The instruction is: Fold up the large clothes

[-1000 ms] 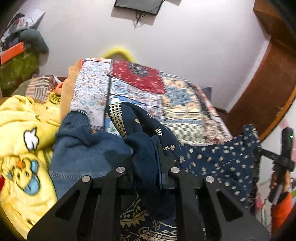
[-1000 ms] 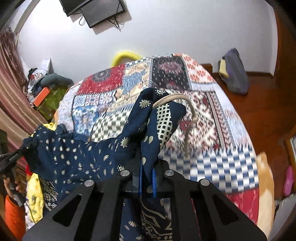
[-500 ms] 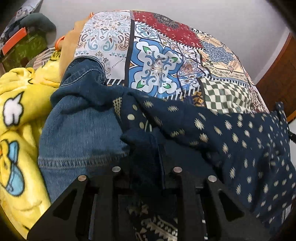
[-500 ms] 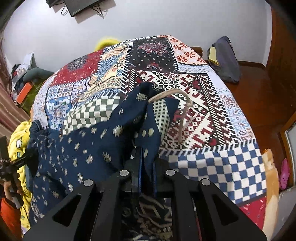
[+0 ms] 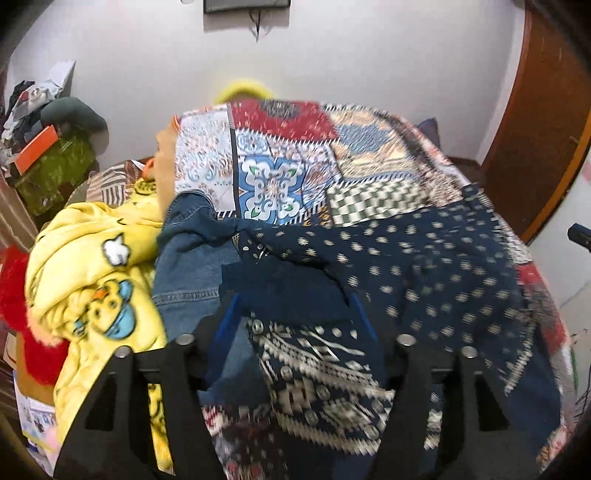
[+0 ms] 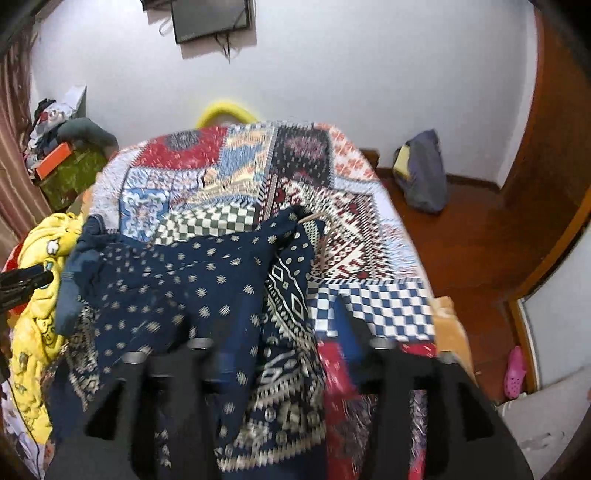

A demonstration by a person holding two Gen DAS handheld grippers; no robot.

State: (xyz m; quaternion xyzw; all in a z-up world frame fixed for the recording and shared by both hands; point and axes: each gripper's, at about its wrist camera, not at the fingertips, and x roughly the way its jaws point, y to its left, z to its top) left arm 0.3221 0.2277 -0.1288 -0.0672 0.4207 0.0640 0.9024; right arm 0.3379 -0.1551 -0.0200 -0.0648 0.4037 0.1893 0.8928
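Navy printed fabric, a large garment dotted with small pale motifs and edged with a geometric border, is lying spread across the near end of the bed, its long axis running side to side between the two tools. Both grippers are hanging directly over its near edge: the left gripper is standing wide apart with nothing pinched between its fingers, the cloth merely passing beneath the gap, and the right gripper is likewise spread and gripping nothing, though blur softens that view. The garment's left end is lying against a denim piece and a yellow cartoon blanket, so the left tool looks nearer to that corner, while the right one is sitting by the end with the beige cord loop. Any next pinch, I judge, has to be taken straight ahead and down on this near edge. Underneath is lying a patchwork bedspread, with a white wall, a wall-mounted screen and a wooden floor beyond.
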